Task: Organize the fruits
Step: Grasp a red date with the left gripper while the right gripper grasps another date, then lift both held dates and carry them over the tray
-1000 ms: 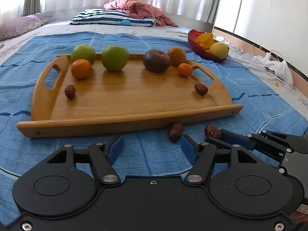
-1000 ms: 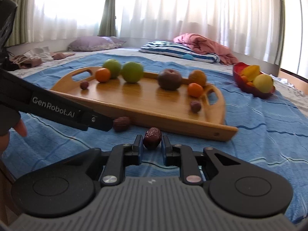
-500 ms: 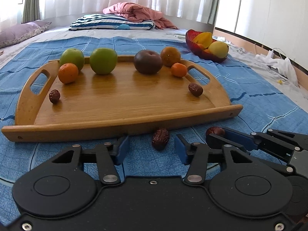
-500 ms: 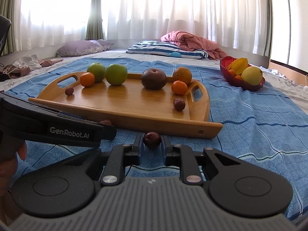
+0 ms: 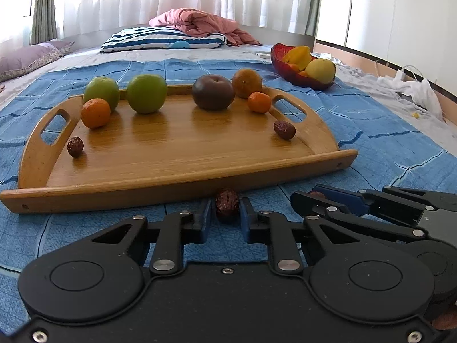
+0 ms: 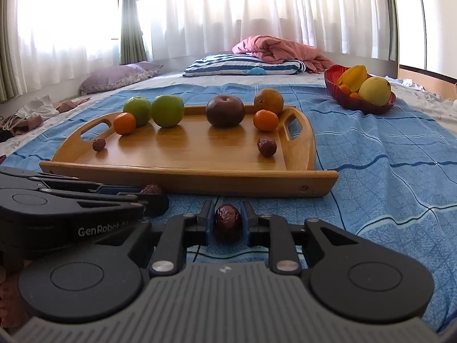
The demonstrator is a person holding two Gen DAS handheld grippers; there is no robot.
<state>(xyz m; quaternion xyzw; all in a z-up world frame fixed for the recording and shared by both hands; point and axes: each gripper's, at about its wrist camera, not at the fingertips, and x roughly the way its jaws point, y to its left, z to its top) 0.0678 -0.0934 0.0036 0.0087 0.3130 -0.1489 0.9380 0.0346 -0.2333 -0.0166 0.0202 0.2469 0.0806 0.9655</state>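
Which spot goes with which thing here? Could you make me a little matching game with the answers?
Things:
1. green apples
2. starfruit
3. striped pillow
4. date in the left gripper

Places:
A. red bowl
B. far end of the bed
C. blue blanket, just before the tray
D. back of the wooden tray

Pairs: 1-D, 2-A, 3-B, 4-C

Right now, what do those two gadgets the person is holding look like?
Both are matte black with round discs, silver rivets and blue-padded fingers. The left hand-held gripper has a smooth black body marked GenRobot.AI in white; the right hand-held gripper has a ribbed grey body.
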